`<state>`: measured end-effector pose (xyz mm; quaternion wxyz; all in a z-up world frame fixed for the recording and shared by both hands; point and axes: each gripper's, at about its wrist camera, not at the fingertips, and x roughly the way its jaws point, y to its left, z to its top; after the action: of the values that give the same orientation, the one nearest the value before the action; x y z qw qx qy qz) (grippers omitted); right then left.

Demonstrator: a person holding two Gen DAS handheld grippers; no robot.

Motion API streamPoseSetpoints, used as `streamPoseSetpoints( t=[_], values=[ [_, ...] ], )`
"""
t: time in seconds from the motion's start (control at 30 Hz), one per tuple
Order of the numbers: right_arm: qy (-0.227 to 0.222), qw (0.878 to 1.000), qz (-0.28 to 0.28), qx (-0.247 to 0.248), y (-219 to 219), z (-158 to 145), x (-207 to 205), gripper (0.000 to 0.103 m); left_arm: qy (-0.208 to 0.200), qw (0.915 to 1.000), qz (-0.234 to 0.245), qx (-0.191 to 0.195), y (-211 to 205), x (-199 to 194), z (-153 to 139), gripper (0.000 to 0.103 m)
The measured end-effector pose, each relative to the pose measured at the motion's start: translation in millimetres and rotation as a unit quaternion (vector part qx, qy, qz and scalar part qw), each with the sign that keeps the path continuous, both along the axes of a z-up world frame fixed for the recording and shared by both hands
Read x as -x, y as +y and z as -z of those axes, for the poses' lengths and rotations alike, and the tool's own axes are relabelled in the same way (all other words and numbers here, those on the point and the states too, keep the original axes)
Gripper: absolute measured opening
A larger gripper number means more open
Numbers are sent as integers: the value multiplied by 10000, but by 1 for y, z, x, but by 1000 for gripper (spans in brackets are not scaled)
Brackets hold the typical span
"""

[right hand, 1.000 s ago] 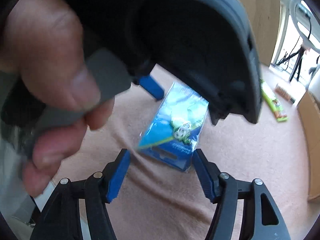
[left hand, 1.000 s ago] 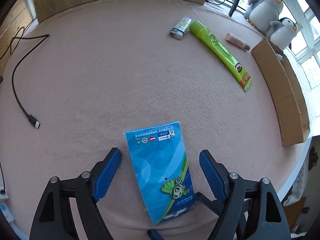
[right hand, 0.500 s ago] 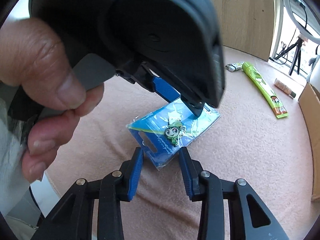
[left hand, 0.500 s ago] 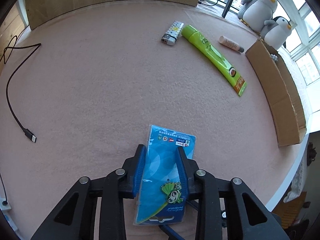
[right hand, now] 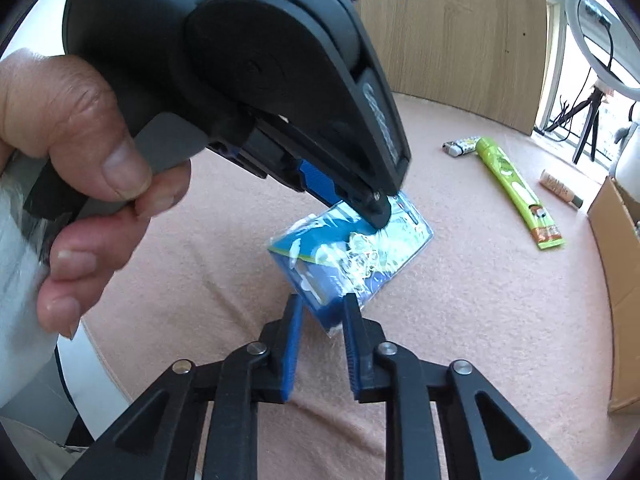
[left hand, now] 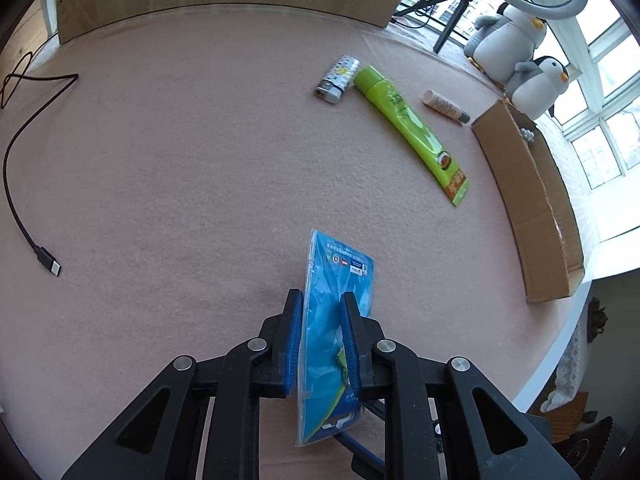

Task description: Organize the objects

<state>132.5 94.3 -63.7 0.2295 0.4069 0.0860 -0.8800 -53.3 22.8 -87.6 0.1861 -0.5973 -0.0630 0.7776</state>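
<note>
A flat blue packet (left hand: 340, 272) with a green cartoon figure stands tilted on its edge above the pink table cover (left hand: 180, 168). My left gripper (left hand: 322, 300) is shut on it, pads pressed to both faces. In the right wrist view the packet (right hand: 360, 248) hangs from the left gripper (right hand: 376, 212), which a hand (right hand: 80, 120) holds. My right gripper (right hand: 322, 304) is shut on the packet's lower near corner.
A green tube (left hand: 412, 128), a lighter (left hand: 336, 80) and a small beige tube (left hand: 444, 106) lie at the far right. An open cardboard box (left hand: 520, 192) runs along the right table edge. A black cable (left hand: 24, 200) trails at left. Plush penguins (left hand: 512, 40) sit behind.
The left gripper closed on the flat-lying packet and lifted it onto its edge. The right gripper narrowed from open to shut around the packet's near corner.
</note>
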Motion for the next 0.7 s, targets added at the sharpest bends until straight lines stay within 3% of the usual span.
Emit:
streamPoseSetpoints(
  t=[0.23,0.3,0.37,0.47,0.53,0.57,0.6,0.7],
  values=[
    [-219,9996,150,-91,17,6,-6,17,-146,9999,8,-11,12,-4,15,29],
    [-278,9989,259,-279,30,8,-8,17,-255,9996,11,-154,13,-8,17,33],
    [-272,9978,443,-407,48,8,-4,18,-233,9997,-13,-36,10,-16,16,36],
    [-476,9972,491,-303,59,5,-4,28,-225,9995,-185,83,-2,-22,16,55],
    [-479,9981,374,-143,50,0,-10,60,-140,9992,-358,85,-11,-22,12,73],
    [-427,9985,327,-49,34,-5,-28,66,-70,9988,-455,152,-16,-22,9,75],
    [-373,9988,315,-42,29,-6,-26,71,-11,9984,-536,206,-21,-22,6,77],
    [-143,9988,398,-247,19,2,6,71,123,9973,-683,245,-40,-25,-6,78]
  ],
)
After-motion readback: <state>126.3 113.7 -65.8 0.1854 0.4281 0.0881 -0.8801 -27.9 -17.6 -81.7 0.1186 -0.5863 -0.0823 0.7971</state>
